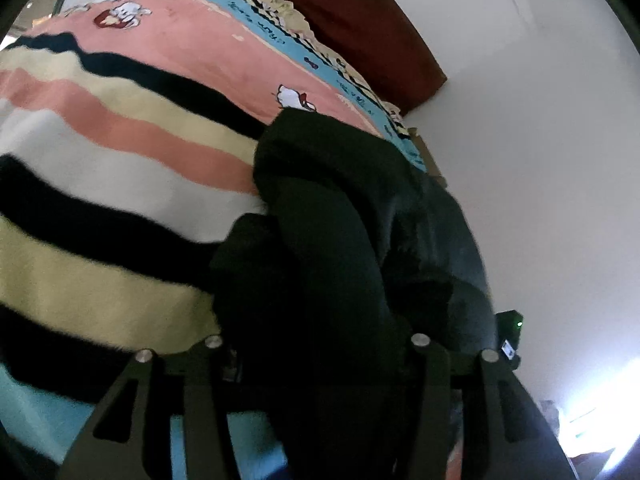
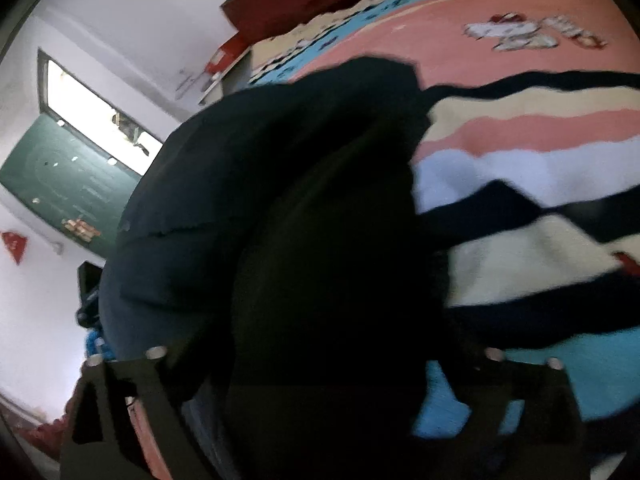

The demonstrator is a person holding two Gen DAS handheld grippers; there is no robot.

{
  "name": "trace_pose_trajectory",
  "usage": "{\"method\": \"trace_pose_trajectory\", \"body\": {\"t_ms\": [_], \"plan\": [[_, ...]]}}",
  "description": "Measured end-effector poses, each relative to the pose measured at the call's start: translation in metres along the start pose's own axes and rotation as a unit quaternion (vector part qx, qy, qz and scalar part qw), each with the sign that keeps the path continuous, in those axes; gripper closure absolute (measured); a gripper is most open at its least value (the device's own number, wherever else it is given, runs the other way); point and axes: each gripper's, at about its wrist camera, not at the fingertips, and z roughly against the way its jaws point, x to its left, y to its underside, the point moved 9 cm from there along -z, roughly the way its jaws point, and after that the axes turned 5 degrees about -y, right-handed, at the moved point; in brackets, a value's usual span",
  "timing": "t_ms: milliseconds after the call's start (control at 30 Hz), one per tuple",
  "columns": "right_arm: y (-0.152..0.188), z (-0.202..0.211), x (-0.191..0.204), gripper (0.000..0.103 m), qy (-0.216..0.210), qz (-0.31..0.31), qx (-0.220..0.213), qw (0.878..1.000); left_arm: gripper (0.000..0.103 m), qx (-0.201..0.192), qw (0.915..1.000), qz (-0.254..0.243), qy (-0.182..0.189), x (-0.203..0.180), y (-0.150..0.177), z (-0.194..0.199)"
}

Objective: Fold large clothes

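Your left gripper [image 1: 316, 360] is tilting downward, its two fingers standing partly apart; whether its pads are pressing on anything is too dark to tell. Your right gripper [image 2: 324, 360] is also angling downward, its fingers [image 2: 132, 396] spreading about as wide as they go, one at each lower corner of its view, with nothing visibly clamped between them.

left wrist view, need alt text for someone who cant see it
A bulky dark garment lies bunched on a bed, filling the space between the left gripper and its spread jaws. Beside it lies a blanket striped in black, cream, pink and white, over a pink cartoon bedsheet, with a white wall to the right.
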Motion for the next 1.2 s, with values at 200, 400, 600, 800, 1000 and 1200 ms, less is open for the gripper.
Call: {"method": "trace_pose_trajectory", "body": {"t_ms": [200,400,600,800,1000,1200], "plan": [[0.004,0.056,-0.015,0.000,0.041,-0.017,-0.036,0.998,0.051,-0.092,0.9925,0.073,-0.032,0.038,-0.006,0.080],[0.032,0.089,0.005,0.000,0.048,0.003,-0.048,0.998,0.051,-0.125,0.9827,0.055,-0.125,0.020,0.023,0.147],[0.077,0.098,0.034,0.001,0.102,0.037,-0.041,0.993,0.051,-0.125,0.9742,-0.002,-0.188,-0.047,0.081,0.159],[0.122,0.103,0.062,0.001,0.135,0.053,-0.029,0.989,0.050,-0.142,0.9645,-0.037,-0.219,-0.100,0.138,0.158],[0.150,0.124,0.104,0.001,0.172,0.092,-0.049,0.979,0.036,-0.135,0.9569,-0.065,-0.249,-0.138,0.193,0.156],[0.173,0.159,0.145,0.001,0.234,0.127,-0.118,0.957,0.036,-0.151,0.9350,-0.131,-0.293,-0.178,0.228,0.164]]}}
